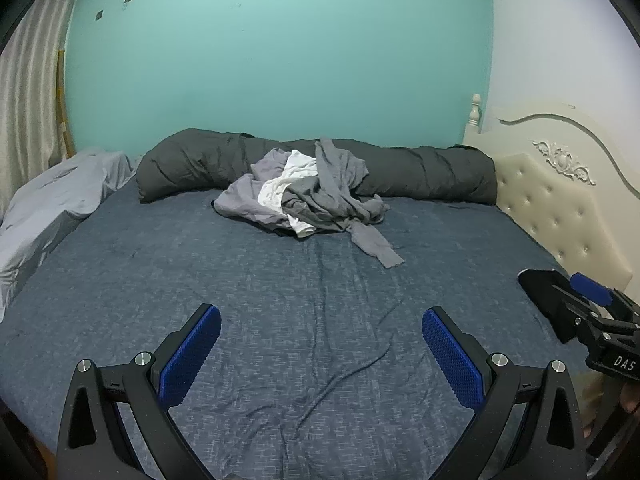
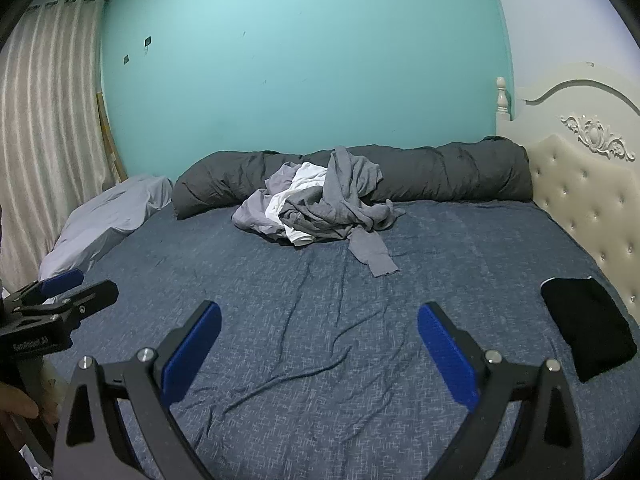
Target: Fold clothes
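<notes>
The bed [image 1: 280, 340] fills both views, its blue sheet bare and lightly creased across the near half. Along the far wall lies a rolled dark duvet [image 1: 420, 172], with a pale pillow [image 1: 60, 200] at the left edge and the cream headboard [image 2: 592, 200] at the right. The clothes [image 1: 312, 196] sit in one tangled pile at the far middle, touching the duvet: grey pieces with a white one among them, and a grey sleeve [image 1: 376, 244] trailing toward the camera. A black folded piece [image 2: 588, 328] lies apart near the headboard, which looks like work already done. The left gripper [image 1: 320, 344] and right gripper [image 2: 318, 340] hover over bare sheet, both spread wide and empty. I judge this the pause between garments; next comes a reach to the pile, probably for the trailing sleeve, to draw one piece clear and spread it flat
</notes>
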A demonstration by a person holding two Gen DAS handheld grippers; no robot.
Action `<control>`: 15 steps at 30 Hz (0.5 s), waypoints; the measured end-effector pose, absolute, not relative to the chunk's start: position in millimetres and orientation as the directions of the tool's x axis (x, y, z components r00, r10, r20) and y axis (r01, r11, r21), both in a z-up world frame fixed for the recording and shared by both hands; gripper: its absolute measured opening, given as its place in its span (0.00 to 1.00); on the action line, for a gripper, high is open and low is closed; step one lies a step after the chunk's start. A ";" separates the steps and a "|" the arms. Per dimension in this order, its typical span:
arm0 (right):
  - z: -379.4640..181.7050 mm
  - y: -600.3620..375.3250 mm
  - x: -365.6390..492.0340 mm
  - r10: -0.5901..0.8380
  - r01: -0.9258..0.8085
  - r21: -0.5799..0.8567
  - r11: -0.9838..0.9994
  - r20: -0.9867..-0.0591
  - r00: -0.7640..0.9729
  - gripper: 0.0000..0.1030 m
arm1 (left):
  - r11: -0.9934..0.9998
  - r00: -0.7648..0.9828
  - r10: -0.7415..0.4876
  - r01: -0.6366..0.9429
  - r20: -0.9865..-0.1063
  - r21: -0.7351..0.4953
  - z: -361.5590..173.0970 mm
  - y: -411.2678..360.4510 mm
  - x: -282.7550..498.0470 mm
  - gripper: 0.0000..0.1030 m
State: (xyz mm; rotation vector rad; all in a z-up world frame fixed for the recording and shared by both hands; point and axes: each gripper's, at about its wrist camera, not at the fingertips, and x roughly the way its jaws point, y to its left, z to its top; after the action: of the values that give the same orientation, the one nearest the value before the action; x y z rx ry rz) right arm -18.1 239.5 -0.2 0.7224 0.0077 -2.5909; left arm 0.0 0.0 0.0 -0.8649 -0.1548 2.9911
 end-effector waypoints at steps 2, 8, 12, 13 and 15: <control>1.3 239.4 -17.4 -0.420 0.422 0.113 -0.900 -0.488 -0.765 0.96 | -0.995 -0.843 0.054 0.001 -0.535 -0.102 -0.2 -0.4 0.1 1.00; 2.7 241.1 -14.3 -0.420 0.421 0.114 -0.900 -0.483 -0.768 0.96 | -0.995 -0.840 0.048 0.005 -0.540 -0.096 2.5 -5.8 -0.9 1.00; 6.0 242.8 -14.6 -0.419 0.424 0.106 -0.899 -0.488 -0.766 0.96 | -0.997 -0.851 0.037 0.005 -0.523 -0.078 7.4 -0.5 5.4 1.00; 7.9 241.8 -14.9 -0.417 0.426 0.101 -0.899 -0.490 -0.765 0.96 | -0.997 -0.852 0.037 0.004 -0.522 -0.078 9.0 0.5 7.6 1.00; 8.2 241.7 -14.9 -0.417 0.426 0.099 -0.899 -0.489 -0.766 0.96 | -0.997 -0.852 0.039 0.003 -0.521 -0.078 11.1 1.0 8.7 1.00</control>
State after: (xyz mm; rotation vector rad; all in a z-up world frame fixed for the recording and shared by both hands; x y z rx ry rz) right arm -14.9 241.7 8.2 0.7130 0.0243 -2.5928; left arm 8.7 1.0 11.1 -0.8478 -0.1190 3.0033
